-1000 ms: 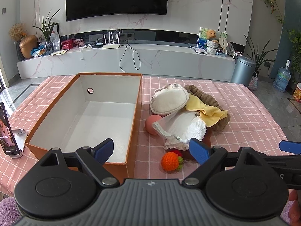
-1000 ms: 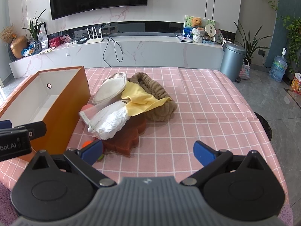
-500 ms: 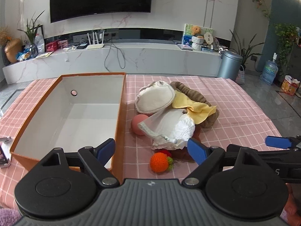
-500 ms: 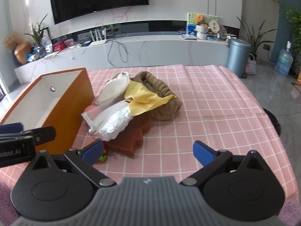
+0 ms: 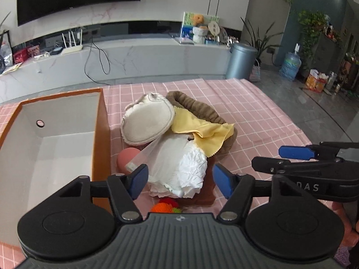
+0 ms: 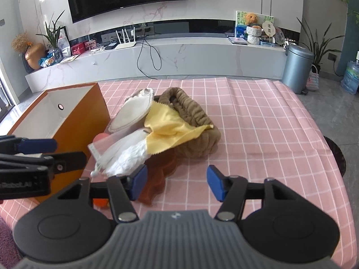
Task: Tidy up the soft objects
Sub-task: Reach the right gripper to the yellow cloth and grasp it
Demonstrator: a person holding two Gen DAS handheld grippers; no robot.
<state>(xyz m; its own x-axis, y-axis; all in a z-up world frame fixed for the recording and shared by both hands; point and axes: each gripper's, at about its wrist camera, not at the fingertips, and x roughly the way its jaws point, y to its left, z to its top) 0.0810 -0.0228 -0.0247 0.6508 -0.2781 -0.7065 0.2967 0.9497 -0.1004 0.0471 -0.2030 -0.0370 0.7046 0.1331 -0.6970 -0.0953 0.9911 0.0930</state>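
Note:
A pile of soft things lies on the pink checked tablecloth (image 6: pixel 258 121) beside an open orange box (image 5: pixel 56 134). The pile holds a cream round pad (image 5: pixel 147 123), a yellow cloth (image 5: pixel 202 130), a brown fuzzy band (image 5: pixel 195 107), a white crumpled bag (image 5: pixel 179 168), a pink ball (image 5: pixel 128 159), a dark red sponge (image 6: pixel 159 174) and an orange knitted toy (image 5: pixel 162 207). My left gripper (image 5: pixel 180 178) is open, its fingers either side of the white bag. My right gripper (image 6: pixel 176 182) is open, just in front of the sponge. The box is empty.
The right gripper shows at the right of the left wrist view (image 5: pixel 314 163); the left gripper shows at the left of the right wrist view (image 6: pixel 33 157). A TV console (image 6: pixel 179 53) and a grey bin (image 6: pixel 296 67) stand beyond the table.
Both grippers have moved forward towards the pile. The left one has swung right, from facing the box to straddling the white bag. Both stay open.

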